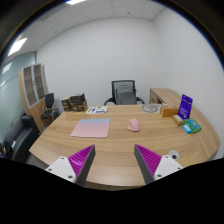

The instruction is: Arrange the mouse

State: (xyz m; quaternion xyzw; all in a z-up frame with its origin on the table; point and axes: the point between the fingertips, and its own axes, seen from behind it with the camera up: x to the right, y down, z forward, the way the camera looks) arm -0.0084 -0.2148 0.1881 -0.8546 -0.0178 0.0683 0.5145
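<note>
The mouse (pixel 133 125) sat on the big wooden table (pixel 120 145), a bit right of the middle of the frame. It was far beyond the gripper (pixel 114 160), with a lot of bare table between them. It was pink, small and round on top, like a smooth pebble. It was too small in the view to show buttons or a wheel, and no cord could be seen.

A mouse like that was probably light and hard. It would not bend or squash. Its top looked smooth, so it might slip if it was pinched up high on the curve. The best place to hold it was likely low down on its two long sides, where the shell is straighter. It could also slide on the table if it got bumped first.

The two fingers (pixel 74 162) of the gripper were wide apart at the bottom of the frame, with purple pads showing on their inner faces. Nothing was between them, only table.

To the left of the mouse lay a flat pink mat (pixel 91 127). It was near the mouse but not touching it. That mat looked like where the mouse should go, but that was only a guess. At the right of the frame there were a purple box (pixel 185 105) standing up and a green thing (pixel 191 127) lying flat. A black chair (pixel 124 92) stood behind the table, at the upper middle.
</note>
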